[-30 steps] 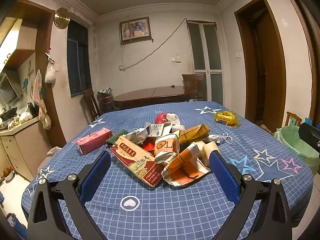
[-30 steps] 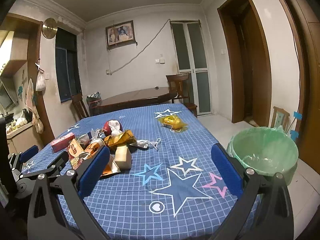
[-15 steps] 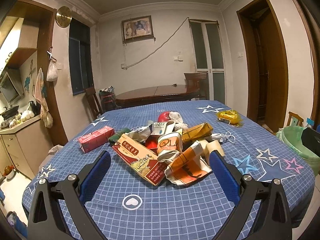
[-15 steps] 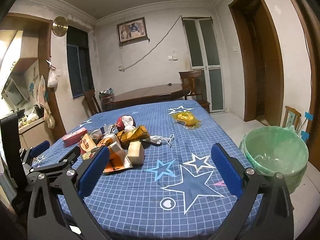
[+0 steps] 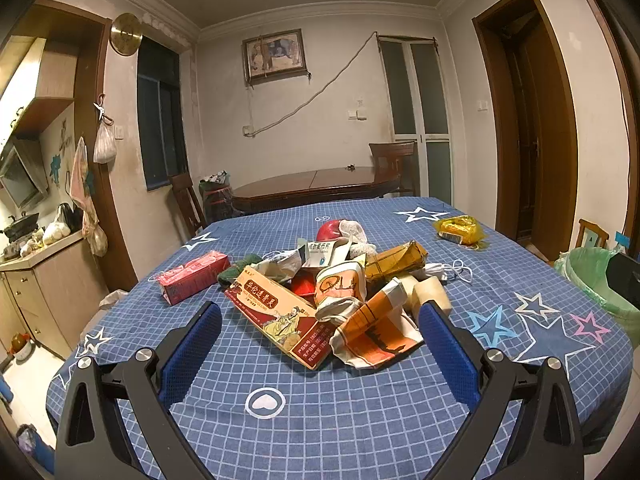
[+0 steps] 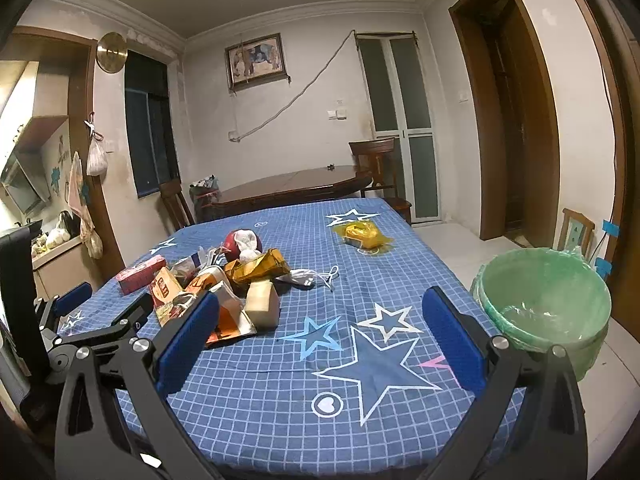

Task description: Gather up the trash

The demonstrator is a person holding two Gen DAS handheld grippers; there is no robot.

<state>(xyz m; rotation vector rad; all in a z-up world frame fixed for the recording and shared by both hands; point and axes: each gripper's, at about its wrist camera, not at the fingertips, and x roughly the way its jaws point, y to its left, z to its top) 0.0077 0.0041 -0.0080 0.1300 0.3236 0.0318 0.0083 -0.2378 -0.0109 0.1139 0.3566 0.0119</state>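
In the left wrist view, the left gripper (image 5: 320, 344) hangs above the blue checked tablecloth (image 5: 360, 420) with its jaws spread wide, holding nothing. Centre frame lies a trash pile (image 5: 336, 280): a long red medicine box (image 5: 280, 316), an orange wrapper (image 5: 376, 332), a pink carton (image 5: 192, 276) to its left. A yellow bag (image 5: 458, 230) lies apart, upper right.

In the right wrist view, the right gripper (image 6: 320, 340) is likewise spread and empty over the cloth. The pile sits left of centre; a green-lined bin (image 6: 544, 304) stands at right, beside the table.
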